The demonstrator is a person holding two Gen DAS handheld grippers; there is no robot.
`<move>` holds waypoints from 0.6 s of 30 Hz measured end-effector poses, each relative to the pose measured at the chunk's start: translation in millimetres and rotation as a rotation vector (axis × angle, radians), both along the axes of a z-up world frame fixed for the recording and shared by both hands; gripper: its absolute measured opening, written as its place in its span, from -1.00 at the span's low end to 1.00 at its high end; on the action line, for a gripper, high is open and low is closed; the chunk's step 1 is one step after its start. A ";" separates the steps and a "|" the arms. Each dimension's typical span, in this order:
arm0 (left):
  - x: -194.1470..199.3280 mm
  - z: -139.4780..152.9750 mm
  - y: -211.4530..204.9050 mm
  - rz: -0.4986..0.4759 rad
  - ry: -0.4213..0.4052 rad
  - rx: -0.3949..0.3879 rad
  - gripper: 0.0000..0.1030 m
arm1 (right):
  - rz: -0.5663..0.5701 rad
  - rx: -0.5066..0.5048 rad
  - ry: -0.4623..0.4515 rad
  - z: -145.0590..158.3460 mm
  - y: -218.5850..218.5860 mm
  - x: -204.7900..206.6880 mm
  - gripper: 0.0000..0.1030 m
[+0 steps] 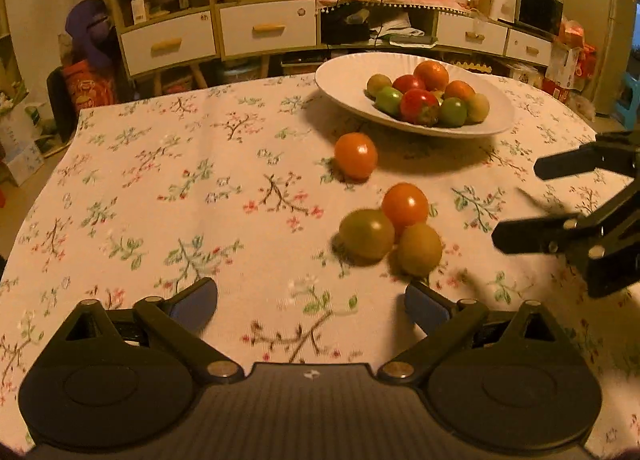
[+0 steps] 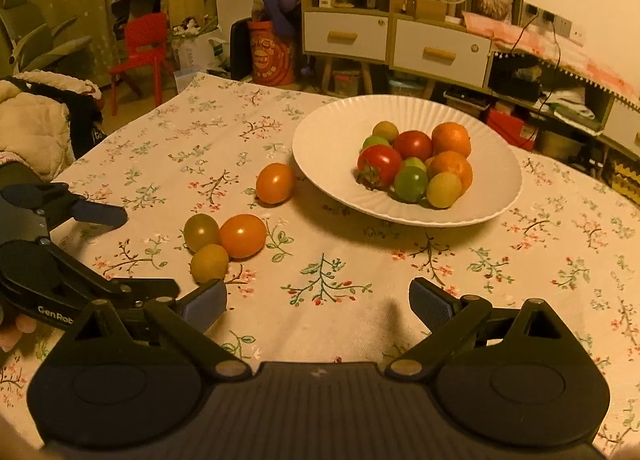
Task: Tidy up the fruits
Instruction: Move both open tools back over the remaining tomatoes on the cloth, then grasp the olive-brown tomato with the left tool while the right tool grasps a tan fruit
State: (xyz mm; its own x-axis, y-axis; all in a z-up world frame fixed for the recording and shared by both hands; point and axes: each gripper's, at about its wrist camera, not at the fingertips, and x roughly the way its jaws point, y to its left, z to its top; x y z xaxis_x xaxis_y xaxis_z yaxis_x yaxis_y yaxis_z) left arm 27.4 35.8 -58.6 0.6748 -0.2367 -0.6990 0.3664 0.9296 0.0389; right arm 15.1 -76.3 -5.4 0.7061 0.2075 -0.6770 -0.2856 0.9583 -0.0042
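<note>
- Four small round fruits lie loose on the cloth-covered counter (image 2: 360, 300): a trio touching one another, namely a dull green fruit (image 2: 201, 232), an orange fruit (image 2: 243, 235) and a yellow-green fruit (image 2: 209, 262), with a lone orange fruit (image 2: 275, 183) apart from them, just beside the plate's rim.
- The white plate (image 2: 328, 140) already holds a heap of red, orange and green fruits and sits ahead of both tools, beyond the loose ones.
- The left tool (image 1: 310, 300) has its jaws wide apart and empty; the trio lies just ahead of it, closest to its right finger.
- The right tool (image 2: 318, 300) is likewise spread and empty; the trio is ahead and off to its left, near the left tool (image 2: 120, 252) seen there.
- Handling, as a judgement: these look light, smooth and glossy, so likely to roll or slip, and probably soft enough to bruise. Grip across the widest middle, pads on opposite sides, closing gently.
- In the way: the three fruits touch, so closing on one will likely nudge the others; the outer yellow-green one looks easiest to take first.
- The plate's raised rim must be cleared on delivery, and the heap may shed fruit if bumped.
- The two tools are near each other by the trio and could clash.
</note>
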 end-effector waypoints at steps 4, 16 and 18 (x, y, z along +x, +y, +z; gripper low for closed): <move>7.0 1.9 -1.5 -0.028 -0.004 -0.023 0.58 | 0.005 0.007 0.012 -3.2 1.0 2.1 0.87; 13.4 5.8 -17.7 -0.135 0.001 -0.056 -0.17 | 0.089 -0.011 0.033 -9.4 10.9 -2.2 0.73; 11.9 6.3 -18.8 -0.145 0.002 -0.061 -0.31 | 0.104 -0.020 0.033 -9.8 13.6 -3.7 0.70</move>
